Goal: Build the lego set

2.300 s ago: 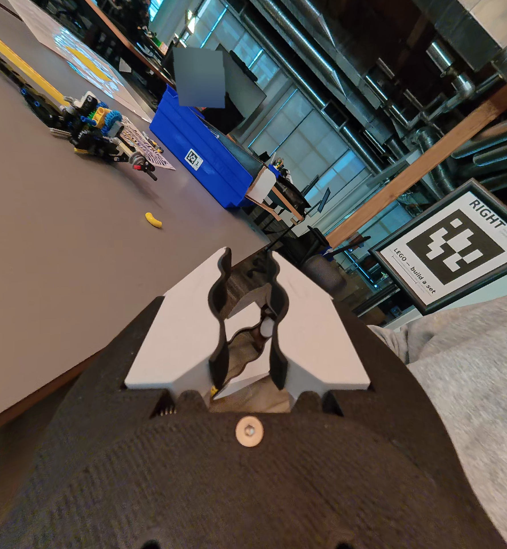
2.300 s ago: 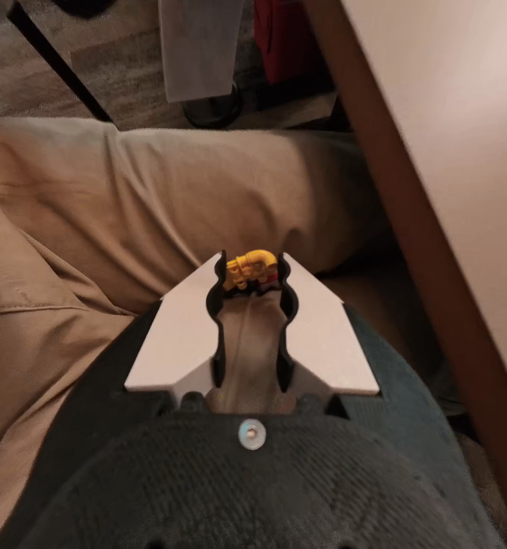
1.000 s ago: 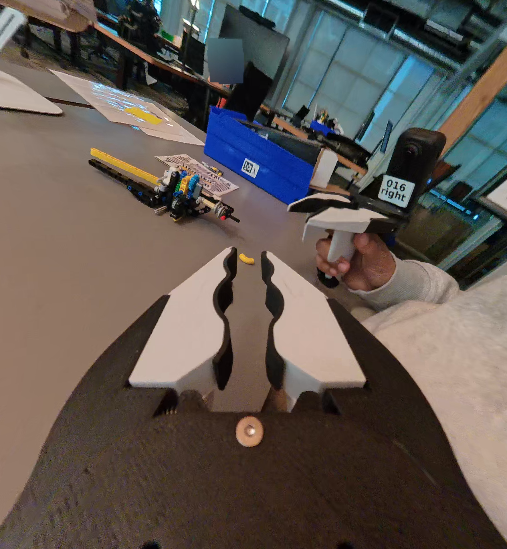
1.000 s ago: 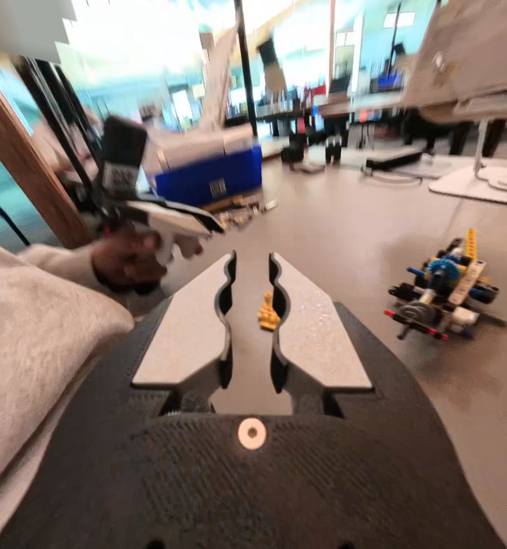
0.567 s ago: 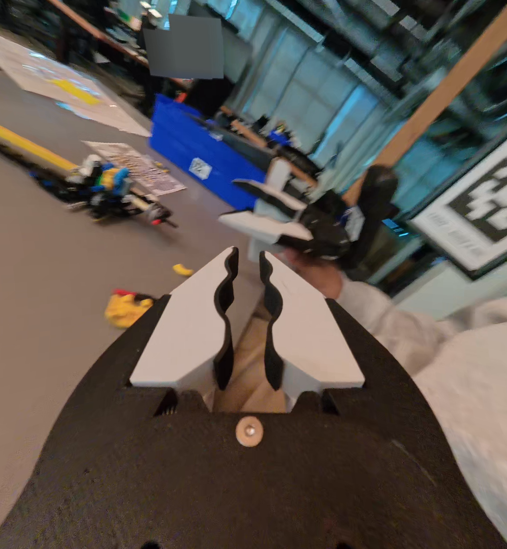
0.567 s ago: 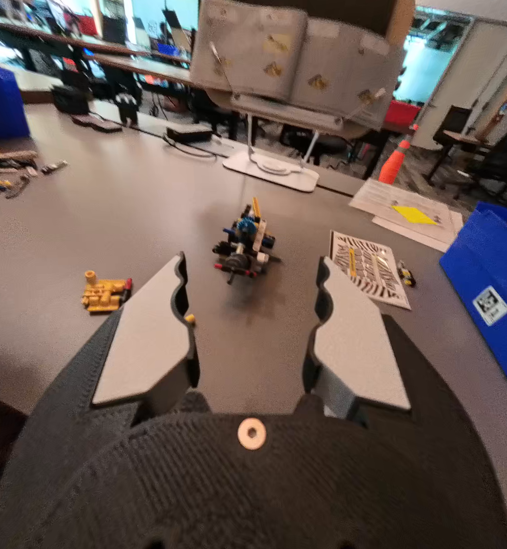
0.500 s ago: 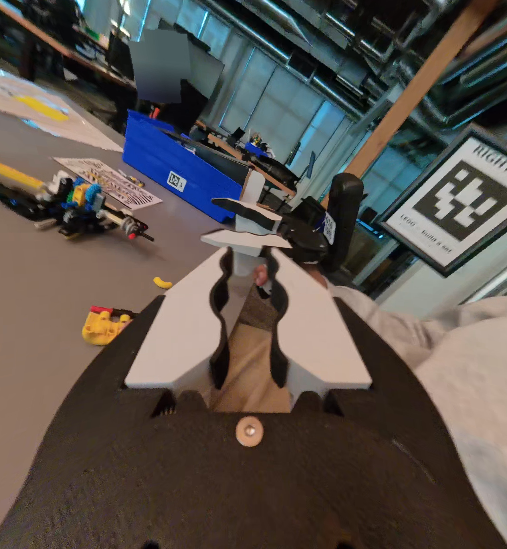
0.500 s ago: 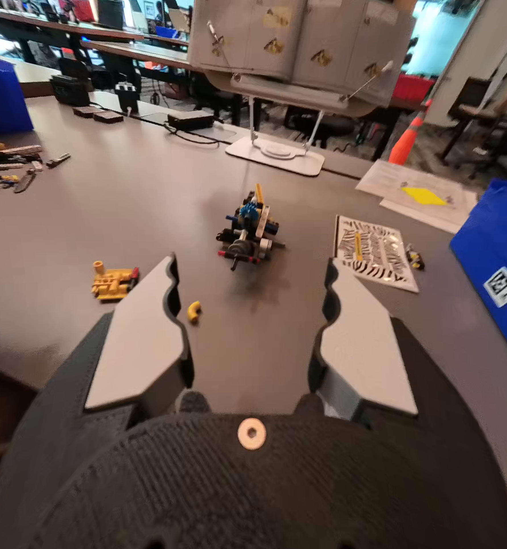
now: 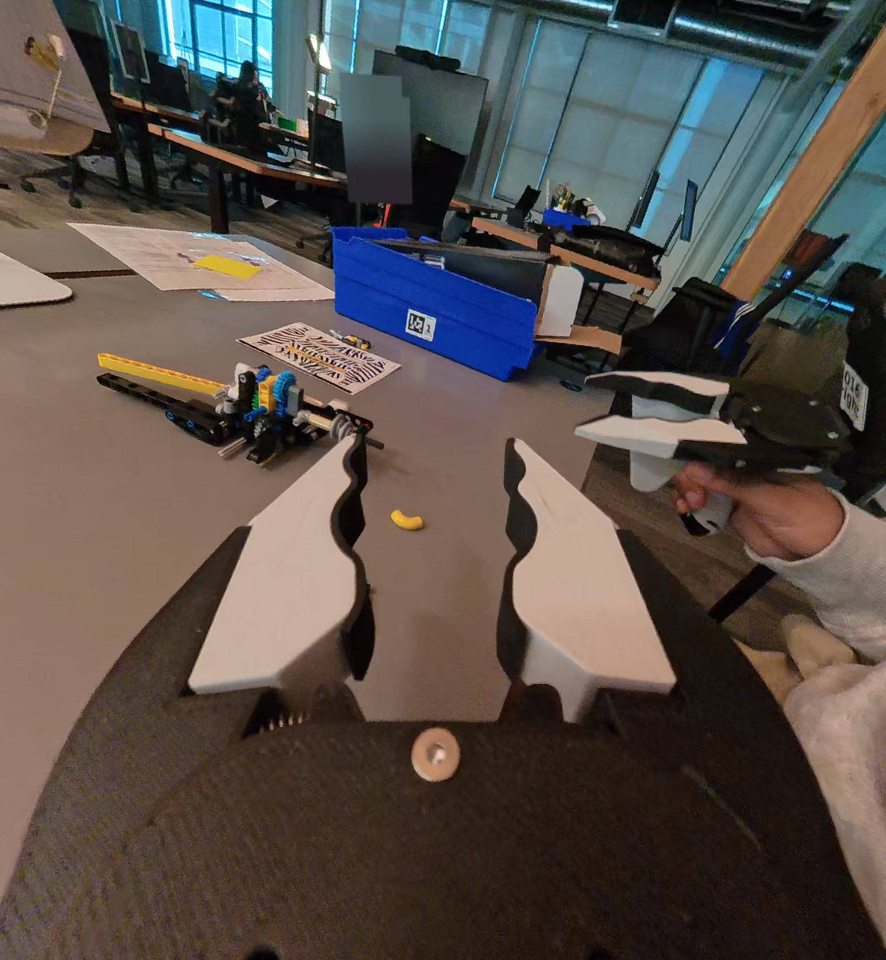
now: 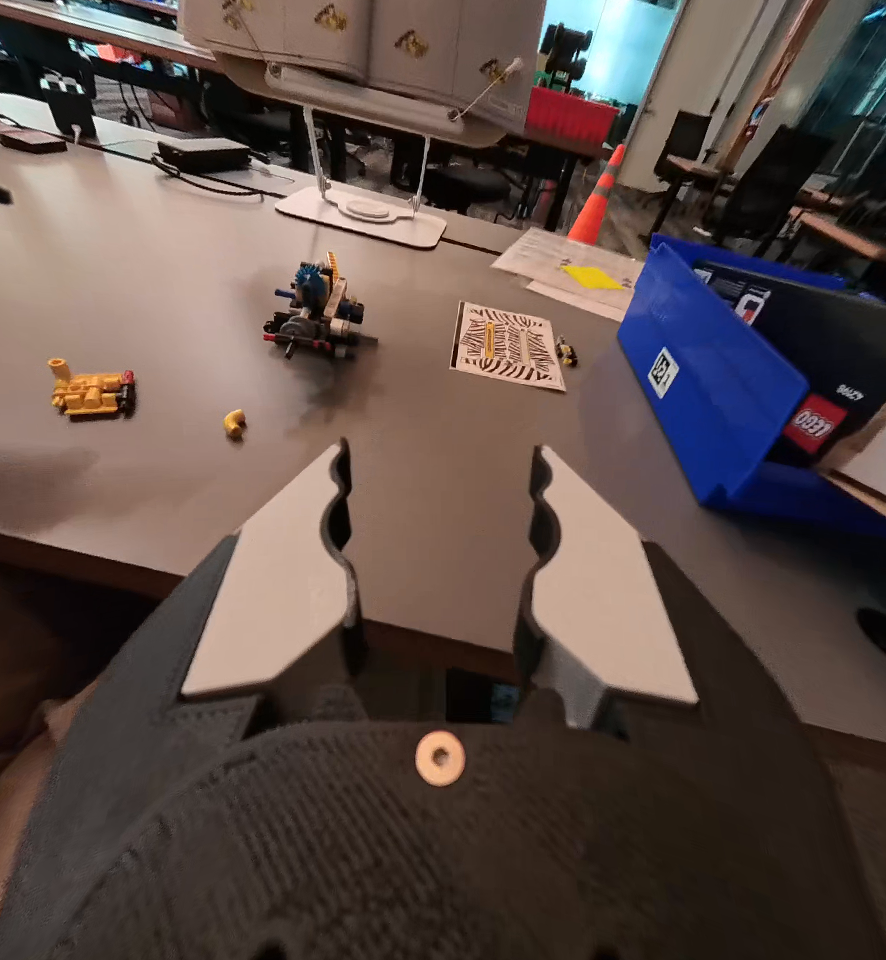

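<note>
A part-built lego model (image 9: pixel 269 408) with long yellow and black beams lies on the grey table; it also shows in the right wrist view (image 10: pixel 316 314). A small curved yellow piece (image 9: pixel 407 520) lies between and beyond my left gripper's fingertips, and shows in the right wrist view (image 10: pixel 234 422). A yellow sub-assembly (image 10: pixel 90 390) with a red end lies to the left. My left gripper (image 9: pixel 433 447) is open and empty above the table. My right gripper (image 10: pixel 440 452) is open and empty over the table's near edge; it shows at the right of the left wrist view (image 9: pixel 599 410).
A blue bin (image 10: pixel 711 379) holding a lego box stands at the right, also in the left wrist view (image 9: pixel 430 311). A striped sticker sheet (image 10: pixel 508 345) lies beside it. A white stand base (image 10: pixel 363 215), papers (image 9: pixel 197 265) and an orange cone (image 10: pixel 594 200) are behind.
Both grippers have opened wide. The right gripper let go of the yellow sub-assembly, which now lies on the table, and pulled back to the table edge. The left view swung toward the table.
</note>
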`<state>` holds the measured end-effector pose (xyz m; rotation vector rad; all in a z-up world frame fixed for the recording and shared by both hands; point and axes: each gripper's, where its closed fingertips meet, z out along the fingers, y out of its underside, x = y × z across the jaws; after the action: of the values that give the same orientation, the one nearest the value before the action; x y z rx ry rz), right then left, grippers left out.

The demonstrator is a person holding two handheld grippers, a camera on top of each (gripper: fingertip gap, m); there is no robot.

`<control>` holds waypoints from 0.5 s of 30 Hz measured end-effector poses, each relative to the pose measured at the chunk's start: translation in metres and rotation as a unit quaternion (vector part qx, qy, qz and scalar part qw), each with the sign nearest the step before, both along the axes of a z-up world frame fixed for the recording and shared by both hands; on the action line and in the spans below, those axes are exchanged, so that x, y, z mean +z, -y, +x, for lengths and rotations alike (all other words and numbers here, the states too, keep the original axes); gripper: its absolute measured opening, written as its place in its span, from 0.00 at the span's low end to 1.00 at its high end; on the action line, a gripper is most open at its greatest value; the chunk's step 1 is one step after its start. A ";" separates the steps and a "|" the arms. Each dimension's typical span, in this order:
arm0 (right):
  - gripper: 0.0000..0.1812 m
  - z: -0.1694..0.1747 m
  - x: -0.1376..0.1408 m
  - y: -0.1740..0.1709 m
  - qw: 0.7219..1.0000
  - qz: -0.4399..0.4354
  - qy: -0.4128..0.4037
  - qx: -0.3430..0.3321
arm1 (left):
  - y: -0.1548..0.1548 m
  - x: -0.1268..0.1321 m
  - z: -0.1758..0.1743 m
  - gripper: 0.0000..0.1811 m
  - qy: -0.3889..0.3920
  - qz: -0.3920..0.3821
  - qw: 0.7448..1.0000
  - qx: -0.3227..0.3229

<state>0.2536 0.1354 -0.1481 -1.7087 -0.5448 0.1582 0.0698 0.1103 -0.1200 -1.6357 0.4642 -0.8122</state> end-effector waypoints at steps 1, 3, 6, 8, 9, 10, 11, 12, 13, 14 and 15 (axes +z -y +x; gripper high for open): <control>0.38 0.000 0.000 0.002 1.000 -0.002 -0.004 0.004 | -0.002 0.001 -0.002 0.28 0.009 -0.001 1.000 0.001; 0.39 -0.005 0.002 0.005 1.000 0.002 -0.015 0.024 | -0.005 0.002 -0.009 0.26 0.026 -0.006 1.000 0.004; 0.37 0.003 -0.002 -0.003 1.000 -0.011 -0.019 0.014 | -0.004 0.002 -0.012 0.26 0.043 -0.010 0.999 -0.013; 0.35 0.007 0.004 -0.017 0.996 -0.013 -0.091 -0.010 | -0.004 0.000 -0.012 0.27 0.041 -0.014 0.999 -0.018; 0.35 -0.001 0.010 -0.023 0.990 -0.014 -0.140 0.005 | -0.002 0.000 -0.013 0.27 0.041 -0.009 0.999 -0.018; 0.35 -0.012 0.016 -0.028 0.984 -0.018 -0.177 0.030 | 0.000 -0.001 -0.014 0.27 0.042 -0.004 0.999 -0.016; 0.36 -0.022 0.020 -0.034 0.980 -0.029 -0.190 0.054 | 0.001 -0.002 -0.014 0.27 0.047 -0.002 0.999 -0.013; 0.37 -0.030 0.022 -0.040 0.980 -0.042 -0.182 0.074 | 0.002 -0.002 -0.014 0.27 0.052 -0.001 0.999 -0.012; 0.37 -0.035 0.024 -0.046 0.981 -0.047 -0.164 0.088 | 0.002 0.000 -0.013 0.27 0.053 -0.001 0.998 -0.019; 0.37 -0.037 0.028 -0.053 0.984 -0.041 -0.144 0.096 | 0.001 0.002 -0.012 0.27 0.047 -0.003 0.999 -0.025; 0.34 -0.037 0.031 -0.060 0.986 -0.027 -0.132 0.097 | 0.000 0.002 -0.014 0.28 0.036 -0.008 0.999 -0.025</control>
<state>0.2168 0.1955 -0.1171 -1.6527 -0.5112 0.5360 0.0555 0.1103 -0.1182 -1.6091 0.4504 -0.9117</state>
